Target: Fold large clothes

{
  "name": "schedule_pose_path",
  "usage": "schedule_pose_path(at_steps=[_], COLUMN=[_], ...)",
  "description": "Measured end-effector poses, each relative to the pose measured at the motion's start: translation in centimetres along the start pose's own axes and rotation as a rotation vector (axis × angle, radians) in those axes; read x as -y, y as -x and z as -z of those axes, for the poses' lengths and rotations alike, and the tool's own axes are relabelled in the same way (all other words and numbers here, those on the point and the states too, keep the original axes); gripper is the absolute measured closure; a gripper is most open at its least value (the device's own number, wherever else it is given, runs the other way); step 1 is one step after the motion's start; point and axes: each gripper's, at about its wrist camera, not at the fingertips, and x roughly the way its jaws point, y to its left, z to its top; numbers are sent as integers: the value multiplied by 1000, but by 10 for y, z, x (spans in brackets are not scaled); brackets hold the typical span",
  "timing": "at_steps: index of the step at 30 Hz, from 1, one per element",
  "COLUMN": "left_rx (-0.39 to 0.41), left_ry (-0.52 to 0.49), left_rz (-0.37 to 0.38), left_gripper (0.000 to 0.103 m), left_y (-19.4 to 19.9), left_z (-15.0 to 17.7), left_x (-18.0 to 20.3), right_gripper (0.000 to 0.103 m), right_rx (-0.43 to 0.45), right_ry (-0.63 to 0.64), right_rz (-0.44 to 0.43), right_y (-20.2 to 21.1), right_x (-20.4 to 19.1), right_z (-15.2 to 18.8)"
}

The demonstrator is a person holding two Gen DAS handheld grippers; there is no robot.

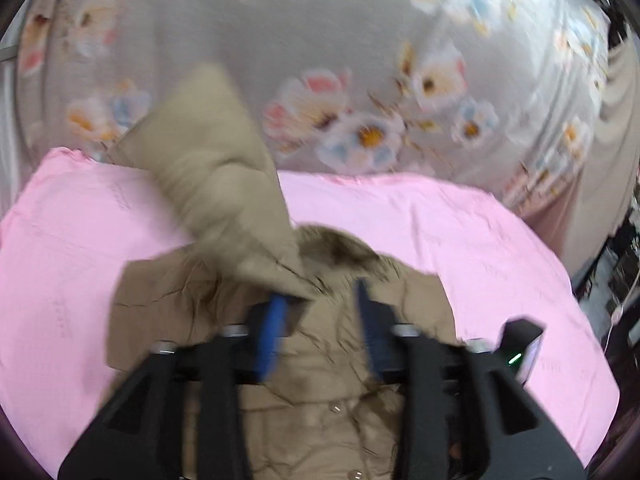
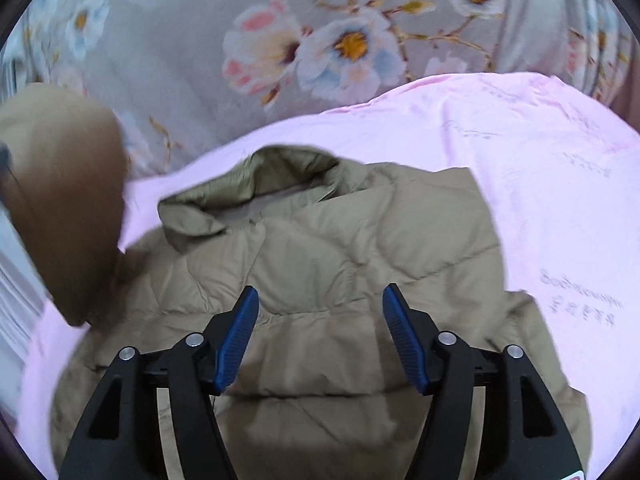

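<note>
khaki padded jacket spread on pink sheet, both hand-held grippers parted above it

a khaki padded jacket (image 2: pixel 340 248) is seen lying on a pink sheet (image 2: pixel 540 168) that covers the bed, with its collar (image 2: pixel 280 176) turned toward a grey floral cover (image 2: pixel 180 60) beyond. in the right wrist view the right hand-held gripper (image 2: pixel 320 300) is held over the quilted body of the jacket; its blue pads (image 2: pixel 236 340) are set wide apart and nothing is pinched between them.

in the left wrist view, which is blurred, the left hand-held gripper (image 1: pixel 316 300) is seen above the jacket's collar area, jaws parted. a raised sleeve (image 1: pixel 224 184) of the jacket stands up in front of it and hides part of the pink sheet and floral cover; the sleeve's lower end lies against the left blue pad (image 1: pixel 274 332), but no grip across both pads is seen. snap buttons (image 1: pixel 334 408) are visible along the jacket front below. the same sleeve (image 2: pixel 68 200) is seen as a brown blurred mass at the left edge of the right wrist view. a black device with a green light (image 1: pixel 518 354) is seen at the right of the left wrist view.
</note>
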Motion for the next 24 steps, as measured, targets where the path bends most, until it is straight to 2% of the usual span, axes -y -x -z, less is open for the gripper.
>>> schedule_pose_path(at_steps=[1,4,9,13,18,19,20,21,24], left_rx=[-10,-49,-93,-89,-167,-190,-215,-224,-222], left_ry=[-3,1,129,199,299,313,320,314,260], left_rz=[3,-7,-42,-145,-255,-263,-283,-296,-326], left_gripper=[33,33,33,33,33,34,37,40,54], left_y=[-9,-32,-39,-41,-67,-75,-84,-88,-92], left_z=[7,25,34,31,40,43,48,52,61], left_x=[4,-1,-47,-94,-159,-168,-177,-180,-180], right_gripper=[37,36,33,31,30,39,53,86,91], right_rx=[-1,-1,-13,-56,-176,-192,-201,-223,-109], right_ry=[-11,-11,25,95,12,5,15,28,49], right_rz=[-4,-10,-66,-42,-38,-42,-56,-79,-145], right_y=[5,19,20,-5,-49,-54,-56,-57,-23], right_x=[6,22,15,-4,6,7,4,0,-17], right_z=[-2,-9,-18,-21,-15,-12,-11,-13,-27])
